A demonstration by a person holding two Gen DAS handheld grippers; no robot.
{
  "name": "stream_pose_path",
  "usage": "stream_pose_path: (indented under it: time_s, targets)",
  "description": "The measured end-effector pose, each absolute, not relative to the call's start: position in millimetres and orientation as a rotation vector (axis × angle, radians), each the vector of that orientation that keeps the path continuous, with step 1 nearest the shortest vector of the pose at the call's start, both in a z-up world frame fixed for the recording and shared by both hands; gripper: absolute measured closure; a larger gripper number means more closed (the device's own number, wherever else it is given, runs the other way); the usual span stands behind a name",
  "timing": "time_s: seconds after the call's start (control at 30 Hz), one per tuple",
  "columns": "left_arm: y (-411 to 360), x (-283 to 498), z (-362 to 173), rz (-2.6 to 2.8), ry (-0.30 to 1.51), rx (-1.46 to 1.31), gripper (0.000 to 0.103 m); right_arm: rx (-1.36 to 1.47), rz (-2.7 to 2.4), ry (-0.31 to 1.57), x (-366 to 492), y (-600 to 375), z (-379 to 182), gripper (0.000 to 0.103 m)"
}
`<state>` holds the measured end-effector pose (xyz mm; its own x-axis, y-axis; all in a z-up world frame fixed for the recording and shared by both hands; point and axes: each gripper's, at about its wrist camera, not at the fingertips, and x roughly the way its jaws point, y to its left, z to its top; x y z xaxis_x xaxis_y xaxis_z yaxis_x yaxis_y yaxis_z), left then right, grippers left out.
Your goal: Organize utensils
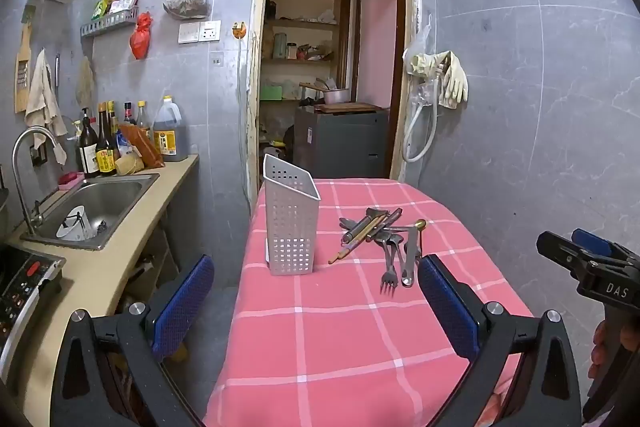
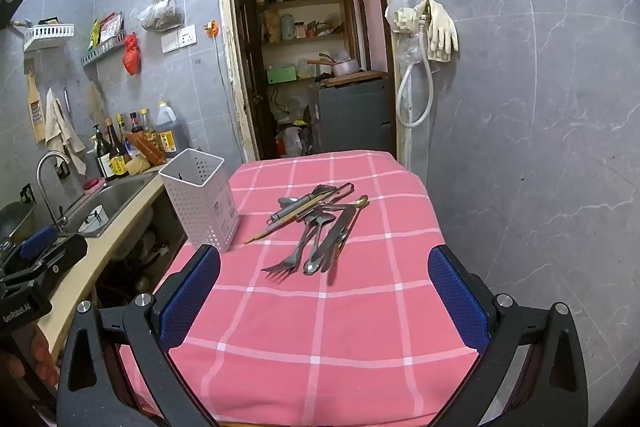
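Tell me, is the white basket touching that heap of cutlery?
Apart. The right wrist view shows bare pink cloth between the white basket and the cutlery heap.

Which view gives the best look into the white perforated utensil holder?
The right wrist view: it looks down on the utensil holder, showing its open mouth and part of the inside. The left wrist view shows the utensil holder mostly side-on, with only its slanted rim visible.

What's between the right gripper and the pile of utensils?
Only bare pink checked tablecloth lies between the open right gripper and the utensils, seen in the right wrist view.
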<state>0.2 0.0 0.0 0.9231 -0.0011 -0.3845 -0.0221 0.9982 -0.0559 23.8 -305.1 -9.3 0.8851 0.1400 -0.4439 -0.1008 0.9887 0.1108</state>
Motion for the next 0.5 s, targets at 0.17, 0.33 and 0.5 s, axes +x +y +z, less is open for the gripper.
stream_pose_path:
  time_s: [0.17,0.33,0.5]
  targets:
    - [-1.6,-0.4,-0.4,0.01,0.397,-0.064,0.0,0.083,0.125,0.467,24.0,-305.0,-8.6,0.001]
    - [2.0,1.3,-7.3,0.008,0.403,-0.078,0.0,0.081,0.124,0.469,24.7,-304.0,-9.1,0.001]
    - [5.7,0.6,-4.7,0.004,0.404,-0.084,0.0,0.078,0.123,0.47,24.2,-303.6,-9.4,0.001]
